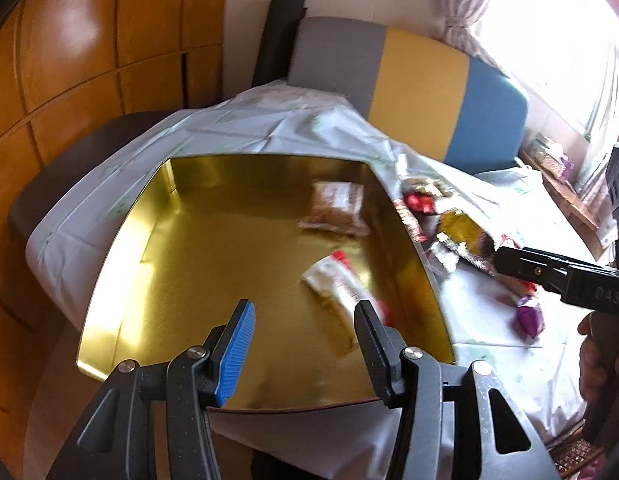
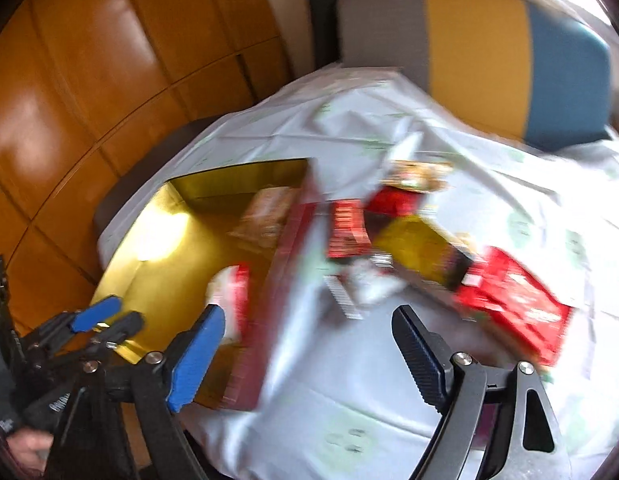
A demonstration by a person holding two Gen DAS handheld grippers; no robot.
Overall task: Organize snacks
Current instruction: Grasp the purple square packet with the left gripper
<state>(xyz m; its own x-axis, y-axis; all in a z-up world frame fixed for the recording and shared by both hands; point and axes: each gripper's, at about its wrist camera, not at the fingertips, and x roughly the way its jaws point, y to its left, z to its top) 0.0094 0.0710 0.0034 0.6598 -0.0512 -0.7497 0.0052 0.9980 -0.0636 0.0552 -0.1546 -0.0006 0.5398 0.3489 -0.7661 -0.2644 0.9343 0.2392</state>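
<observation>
My left fingers point(image 1: 305, 344) stand half apart with nothing between them, hanging over the near edge of the gold tin point(image 1: 125, 240), which sits toward the left side of the table point(image 1: 489, 304) on its white cloth. My right fingers point(image 2: 309, 332) are spread wide and empty, over bare cloth just right of the tin's red outer wall. Two snacks already lie inside the tin: a brown packet point(image 1: 335, 210) near the far right corner and a white-and-red packet point(image 1: 341, 286) along the right wall. The rest wait in a heap on the cloth to the right of the tin: a yellow bag point(image 2: 421, 252), a big red pack point(image 2: 513, 304) and a small red pack point(image 2: 347, 230), with a purple sweet point(image 1: 529, 316) nearer the front edge.

I think the next step is fetching another snack from that heap, and several things could spoil it. The packs overlap, so if I close on the yellow bag I may drag its neighbours along or pinch two at once. The wrappers look slick and soft; a shallow bite at a corner could let one slide out on the way over the wall. The cloth is loose and wrinkled, so fingers coming down too low could catch a fold and tug the whole pile, even the tin. My right view is blurred, so I cannot judge the heap's edges well. My two tools also sit close together at the tin's near right corner and could knock each other.
</observation>
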